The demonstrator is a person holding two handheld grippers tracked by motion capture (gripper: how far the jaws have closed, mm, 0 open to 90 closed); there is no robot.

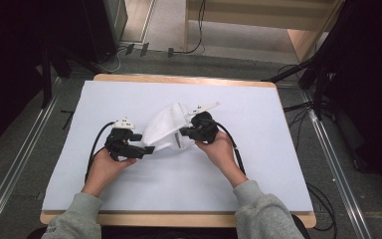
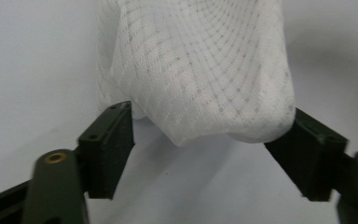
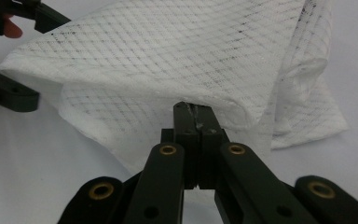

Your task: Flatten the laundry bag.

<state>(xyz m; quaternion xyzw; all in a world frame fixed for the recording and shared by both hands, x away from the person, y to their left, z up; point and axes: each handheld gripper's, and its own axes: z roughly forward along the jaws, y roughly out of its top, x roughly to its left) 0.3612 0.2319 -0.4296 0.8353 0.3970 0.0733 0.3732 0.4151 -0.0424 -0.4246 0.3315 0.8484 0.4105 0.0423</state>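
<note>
A white waffle-textured cloth (image 1: 165, 127) lies bunched and partly lifted in the middle of the white-covered table (image 1: 258, 169). My right gripper (image 1: 182, 133) comes in from the right and is shut on a fold of the cloth (image 3: 168, 60), its jaws pressed together (image 3: 196, 111) with the fabric draped over the tips. My left gripper (image 1: 147, 149) sits at the cloth's left end with its jaws spread wide. In the left gripper view the cloth's hanging rounded edge (image 2: 200, 70) sits between the two tips (image 2: 209, 149), brushing them without being pinched.
The white sheet covers a wooden table whose rim (image 1: 179, 219) shows at front and back. Cables (image 1: 323, 199) trail on the grey floor at the right, metal rails (image 1: 10, 179) run along both sides, and a wooden shelf unit (image 1: 278, 20) stands behind.
</note>
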